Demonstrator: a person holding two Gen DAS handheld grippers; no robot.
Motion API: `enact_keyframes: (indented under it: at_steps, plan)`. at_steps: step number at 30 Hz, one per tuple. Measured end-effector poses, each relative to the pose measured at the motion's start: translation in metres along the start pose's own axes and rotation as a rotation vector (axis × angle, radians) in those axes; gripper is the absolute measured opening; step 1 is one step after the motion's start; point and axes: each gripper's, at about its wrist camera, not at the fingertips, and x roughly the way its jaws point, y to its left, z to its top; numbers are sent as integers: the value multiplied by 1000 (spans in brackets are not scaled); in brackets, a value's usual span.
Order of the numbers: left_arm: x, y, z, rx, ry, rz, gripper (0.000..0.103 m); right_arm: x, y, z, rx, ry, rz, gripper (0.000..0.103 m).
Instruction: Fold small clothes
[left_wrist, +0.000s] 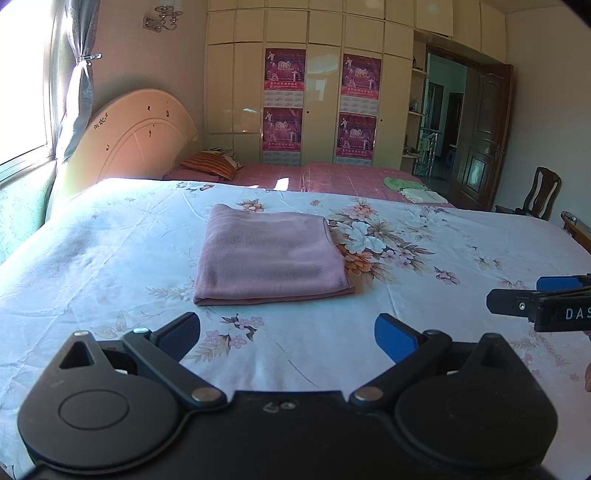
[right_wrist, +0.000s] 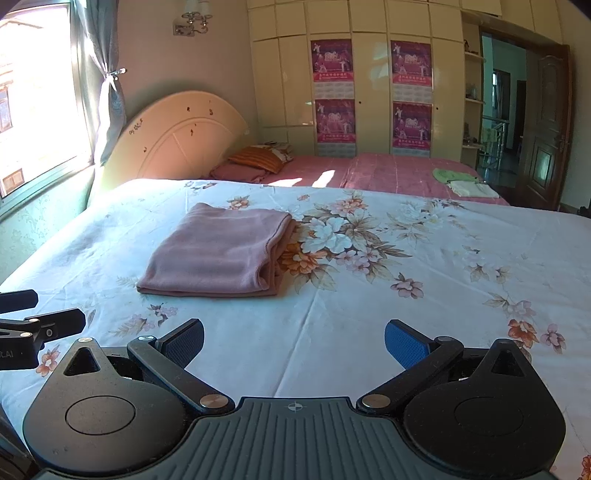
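A folded pink garment (left_wrist: 271, 254) lies flat on the floral bed sheet (left_wrist: 443, 332), long axis running 9 to 3 o'clock. Left gripper (left_wrist: 287, 334) and right gripper (right_wrist: 294, 341) hover near its front edge, jaws released, empty.

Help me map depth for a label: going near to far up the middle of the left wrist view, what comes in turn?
Left hand-held gripper → floral sheet → folded pink cloth → pink bed → wardrobe with posters.
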Motion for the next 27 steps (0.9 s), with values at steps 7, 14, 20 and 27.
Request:
enact_keyframes:
  at_steps: [7,14,20,27]
  plan:
    - [0,-1,0,2,0,-1,101,-1,0,-1,2,0,2,103]
    - [0,-1,0,0,1,-1,101,-1,0,-1,-1,0,-1,103]
    - [2,-2,0,1,-1,-5,101,-1,1,-2,-2,2,-2,103]
    - [3,-3,1,8,-6,-13,101,0,0,-3,-3,-1,-2,103]
